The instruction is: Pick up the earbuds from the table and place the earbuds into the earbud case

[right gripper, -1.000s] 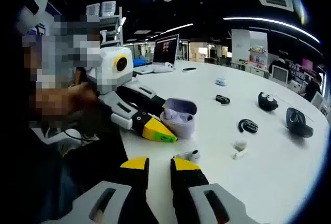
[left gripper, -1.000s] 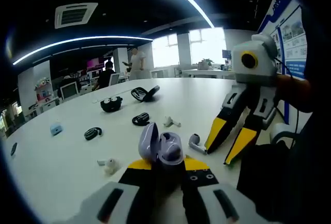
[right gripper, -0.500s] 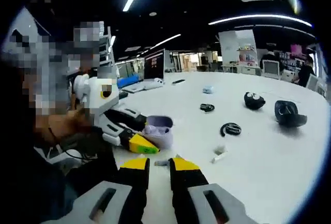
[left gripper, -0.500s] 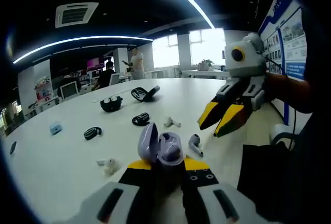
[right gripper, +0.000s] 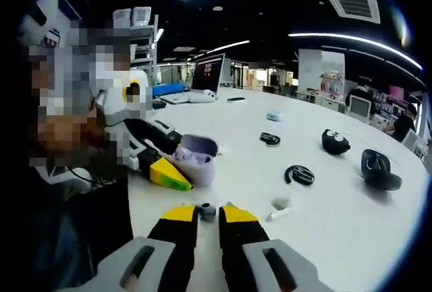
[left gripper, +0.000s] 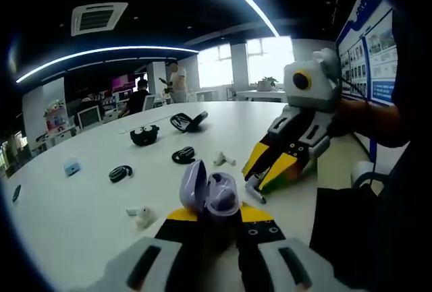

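My left gripper (left gripper: 219,212) is shut on an open purple earbud case (left gripper: 212,194), holding it low over the white table (left gripper: 88,197). The right gripper (left gripper: 256,183) reaches in from the right, just beside the case. It is shut on a white earbud (left gripper: 255,192) at table level. The right gripper view has the same earbud (right gripper: 206,209) pinched between the right gripper (right gripper: 206,212) tips. There the left gripper (right gripper: 162,170) and the case (right gripper: 196,160) sit ahead and to the left. Two more white earbuds (left gripper: 221,160) (left gripper: 140,215) lie on the table.
Black cases (left gripper: 144,135) (left gripper: 187,122), black ear hooks (left gripper: 183,155) (left gripper: 121,172) and a small blue case (left gripper: 72,166) are scattered across the far table. People (left gripper: 178,79) stand beyond it. A monitor (right gripper: 208,73) stands at the far end. A loose earbud (right gripper: 278,208) lies right of my right jaws.
The right gripper's jaws were spread beside the earbud, then lifted and narrowed, and have come down shut on the earbud next to the case. The left gripper and case have stayed still.
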`<state>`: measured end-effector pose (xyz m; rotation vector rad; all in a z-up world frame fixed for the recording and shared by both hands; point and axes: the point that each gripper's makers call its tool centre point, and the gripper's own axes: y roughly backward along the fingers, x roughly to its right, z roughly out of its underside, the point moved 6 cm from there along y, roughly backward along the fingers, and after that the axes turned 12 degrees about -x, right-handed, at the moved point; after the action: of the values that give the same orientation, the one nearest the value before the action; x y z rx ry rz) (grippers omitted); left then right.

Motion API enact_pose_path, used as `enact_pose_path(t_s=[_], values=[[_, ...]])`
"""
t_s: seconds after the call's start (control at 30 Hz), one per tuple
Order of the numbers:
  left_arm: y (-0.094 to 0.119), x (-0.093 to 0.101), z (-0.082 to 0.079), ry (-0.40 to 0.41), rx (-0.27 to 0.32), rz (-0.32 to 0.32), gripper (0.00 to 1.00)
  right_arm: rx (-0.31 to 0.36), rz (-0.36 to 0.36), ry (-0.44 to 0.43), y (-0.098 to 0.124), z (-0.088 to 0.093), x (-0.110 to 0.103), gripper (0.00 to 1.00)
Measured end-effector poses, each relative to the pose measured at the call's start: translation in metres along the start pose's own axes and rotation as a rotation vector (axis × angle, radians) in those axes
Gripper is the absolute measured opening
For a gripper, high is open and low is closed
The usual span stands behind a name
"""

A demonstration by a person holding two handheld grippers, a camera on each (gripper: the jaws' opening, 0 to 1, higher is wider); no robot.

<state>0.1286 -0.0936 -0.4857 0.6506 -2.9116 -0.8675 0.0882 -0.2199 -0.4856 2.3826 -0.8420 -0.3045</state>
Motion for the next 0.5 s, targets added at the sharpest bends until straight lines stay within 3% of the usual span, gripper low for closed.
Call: enact_pose_path(t_s=[0.37,0.5], values=[[-0.0002,-0.0001,-0.0002,0.000,-0.002,0.000,0.20,0.011,0.024,0.021,0.0005,-0.0011,0.0029,0.10],[-0.0003,-0.0001,-0.0002,0.000,-0.002,0.000,0.20,0.010,0.082,0.091,0.0044,-0.0051,0.0045,0.10]])
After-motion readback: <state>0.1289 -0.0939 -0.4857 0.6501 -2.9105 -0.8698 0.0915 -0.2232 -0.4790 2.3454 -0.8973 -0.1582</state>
